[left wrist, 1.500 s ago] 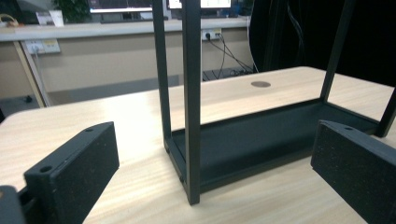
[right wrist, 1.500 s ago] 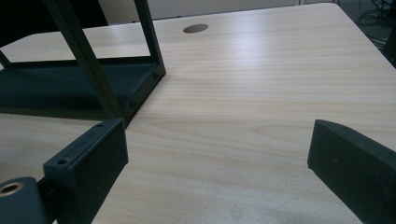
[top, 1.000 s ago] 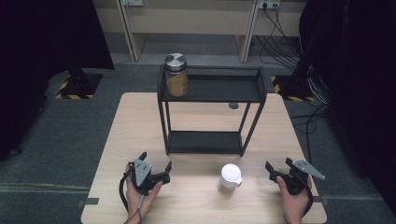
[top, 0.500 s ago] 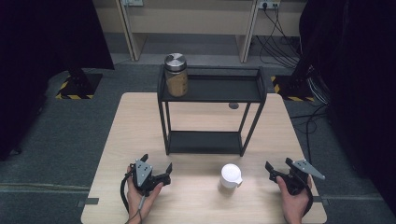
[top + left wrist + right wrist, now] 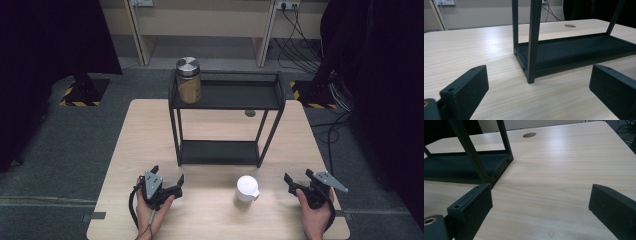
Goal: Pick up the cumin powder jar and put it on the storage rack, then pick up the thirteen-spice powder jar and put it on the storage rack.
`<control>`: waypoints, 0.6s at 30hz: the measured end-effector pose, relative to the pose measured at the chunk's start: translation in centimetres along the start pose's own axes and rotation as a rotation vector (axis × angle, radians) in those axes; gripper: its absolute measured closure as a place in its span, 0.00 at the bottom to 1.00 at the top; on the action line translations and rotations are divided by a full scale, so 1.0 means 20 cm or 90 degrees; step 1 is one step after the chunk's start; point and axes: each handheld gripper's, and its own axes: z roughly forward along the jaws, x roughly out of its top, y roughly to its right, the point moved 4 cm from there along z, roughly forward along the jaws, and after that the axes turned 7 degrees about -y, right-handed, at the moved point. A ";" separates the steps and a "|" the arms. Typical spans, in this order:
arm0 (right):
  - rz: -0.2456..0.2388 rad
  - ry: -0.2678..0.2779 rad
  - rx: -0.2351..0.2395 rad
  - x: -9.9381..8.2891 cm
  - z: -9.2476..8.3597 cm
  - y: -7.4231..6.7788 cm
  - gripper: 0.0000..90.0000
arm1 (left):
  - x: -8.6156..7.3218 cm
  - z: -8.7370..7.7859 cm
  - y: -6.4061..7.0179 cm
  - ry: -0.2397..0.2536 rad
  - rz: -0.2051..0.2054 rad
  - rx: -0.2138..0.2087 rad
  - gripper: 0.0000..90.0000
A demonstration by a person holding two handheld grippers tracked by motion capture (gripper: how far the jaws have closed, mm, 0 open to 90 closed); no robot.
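Both tools [image 5: 167,184] [image 5: 300,181] gape wide, empty, flanking cup [image 5: 246,188] | advice: right tool should approach cup level, squeeze gently.

A white cup [image 5: 247,188] stands upside down on the table [image 5: 150,130], before the shelf [image 5: 225,95].

The table [image 5: 150,130] is pale wood with a fine straight grain and one small grey disc [image 5: 250,113]. The shelf rack [image 5: 225,95] is matte black. The jar [image 5: 188,80] shows tan contents under a brushed silver lid. The cup [image 5: 246,188] is white. Both grippers' jaws are black.
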 end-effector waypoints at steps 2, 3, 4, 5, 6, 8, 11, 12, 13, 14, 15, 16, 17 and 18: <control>0.000 0.000 -0.001 0.00 0.00 0.00 0.06 | 0.00 0.00 0.00 0.000 0.001 -0.001 0.02; 0.000 0.000 -0.001 0.00 0.00 0.00 0.06 | 0.00 0.00 0.00 0.000 0.001 -0.001 0.02; 0.001 -0.001 -0.001 0.00 0.00 0.00 0.06 | 0.00 0.00 0.00 0.000 0.001 -0.002 0.02; 0.001 -0.001 -0.001 0.00 0.00 0.00 0.06 | 0.00 0.00 0.00 0.001 0.000 -0.002 0.02; 0.001 0.000 -0.002 0.00 0.00 0.00 0.06 | 0.00 0.00 0.00 0.002 -0.001 -0.003 0.02; 0.000 0.000 -0.002 0.00 0.00 0.00 0.06 | 0.00 0.00 -0.01 0.003 -0.002 -0.005 0.02; 0.000 -0.001 -0.002 0.00 0.00 0.00 0.06 | 0.00 0.00 0.00 0.002 0.002 -0.005 0.02; 0.000 -0.001 -0.001 0.00 0.00 0.00 0.06 | 0.00 0.00 0.00 0.001 0.004 -0.004 0.02; 0.001 -0.001 0.000 0.00 0.00 0.00 0.06 | 0.00 0.00 0.00 0.000 0.006 -0.004 0.02; 0.002 -0.002 0.000 0.00 0.00 0.00 0.06 | 0.00 0.00 0.00 0.000 0.007 -0.004 0.02; 0.003 -0.001 0.001 0.00 0.00 0.00 0.06 | 0.00 0.00 0.00 -0.001 0.007 -0.004 0.02; 0.004 -0.001 0.002 0.00 0.00 0.00 0.06 | 0.00 0.00 0.00 -0.001 0.007 -0.004 0.02; 0.004 0.000 0.002 0.00 0.00 0.01 0.06 | 0.00 0.00 0.00 0.000 0.008 -0.003 0.02; 0.005 0.000 0.003 0.00 0.00 0.01 0.06 | 0.00 0.00 0.00 0.001 0.008 -0.003 0.02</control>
